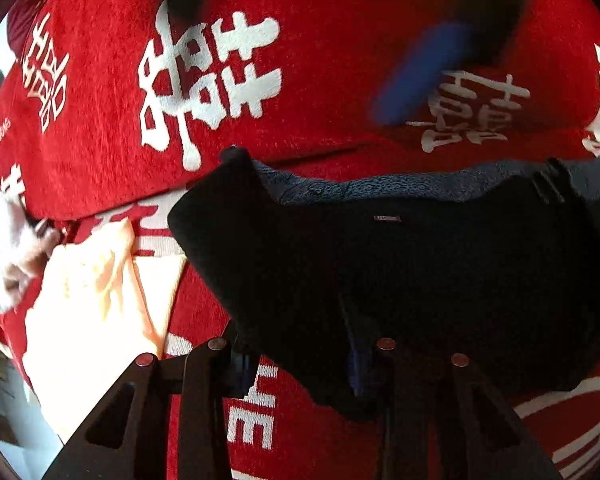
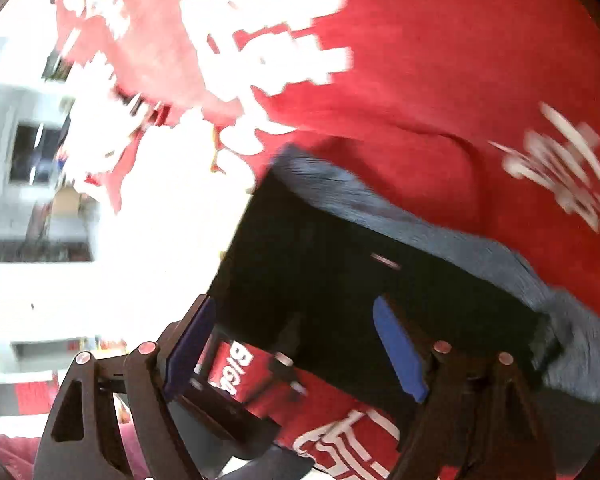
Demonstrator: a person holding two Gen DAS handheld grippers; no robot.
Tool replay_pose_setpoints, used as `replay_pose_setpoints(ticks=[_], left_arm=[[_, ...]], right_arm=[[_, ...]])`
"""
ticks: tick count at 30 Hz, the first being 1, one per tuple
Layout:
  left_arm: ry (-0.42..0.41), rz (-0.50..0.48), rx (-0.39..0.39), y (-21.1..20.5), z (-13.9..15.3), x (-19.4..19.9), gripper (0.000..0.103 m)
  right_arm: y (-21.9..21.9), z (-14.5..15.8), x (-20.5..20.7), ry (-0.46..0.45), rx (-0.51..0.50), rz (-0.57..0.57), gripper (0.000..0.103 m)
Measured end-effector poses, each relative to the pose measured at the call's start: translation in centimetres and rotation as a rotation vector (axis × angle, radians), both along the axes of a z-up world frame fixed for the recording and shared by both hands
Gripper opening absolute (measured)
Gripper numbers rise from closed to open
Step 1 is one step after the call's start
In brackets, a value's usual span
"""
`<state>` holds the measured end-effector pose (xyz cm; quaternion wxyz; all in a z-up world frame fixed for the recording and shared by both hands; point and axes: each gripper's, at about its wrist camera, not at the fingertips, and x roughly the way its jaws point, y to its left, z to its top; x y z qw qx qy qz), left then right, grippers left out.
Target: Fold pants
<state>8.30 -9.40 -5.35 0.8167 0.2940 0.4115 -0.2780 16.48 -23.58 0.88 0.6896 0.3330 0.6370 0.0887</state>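
Both claws hang over black fleece-lined pants (image 1: 400, 264) spread on a red plush blanket printed with white characters (image 1: 320, 92). Left claw (image 1: 304, 356) stands wide open, one finger off the cloth's left edge, the other over dark fabric; it holds nothing I can make out. Right claw (image 2: 296, 348) is also spread wide, its blue pads (image 2: 400, 356) bare, its right-hand finger over the pants, and I see no cloth pinched.

The pants lie folded into a broad dark slab with grey fleece lining showing along the far edge, long axis running across both views, just ahead of the fingers. The left claw looks nearer the slab's left corner, the right nearer its other end, so I judge each would take its own end.

A pale peach cloth (image 1: 96, 320) lies off to the left, apart from the pants.
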Motion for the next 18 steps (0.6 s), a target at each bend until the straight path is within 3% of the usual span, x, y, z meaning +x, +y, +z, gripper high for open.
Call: replay_pose_setpoints(ticks=[7,10,11,12,13,18], left_arm=[[-0.031,-0.022,0.015,-0.7,0.1,0.1,0.036],[-0.039,-0.037,0.023,-0.8,0.3,-0.4,0.036],[-0.029,-0.041,0.024,-0.9,0.3,-0.4,0.036],[-0.017,-0.048,0.022,-1.0,0.5,-0.5,0.036],[-0.026,-0.059,0.015,-1.2,0.8,-0.8,0.036],[-0.045,-0.109,-0.035,-3.1,4.3,-2.5,0.036]], right_arm=[[7.4,-3.3,6.1,0.122,-0.026,0.305,0.085],[8.3,-5.4,6.8,0.191,-0.056,0.345,0.083],[8.3,-6.1,6.8,0.212,-0.057,0.343,0.076],[8.2,-6.5,6.7,0.218,-0.048,0.337,0.044],[7.8,-6.8,6.3,0.216,-0.014,0.319,0.021],[4.6,-4.5,3.4,0.110,0.051,0.205,0.020]])
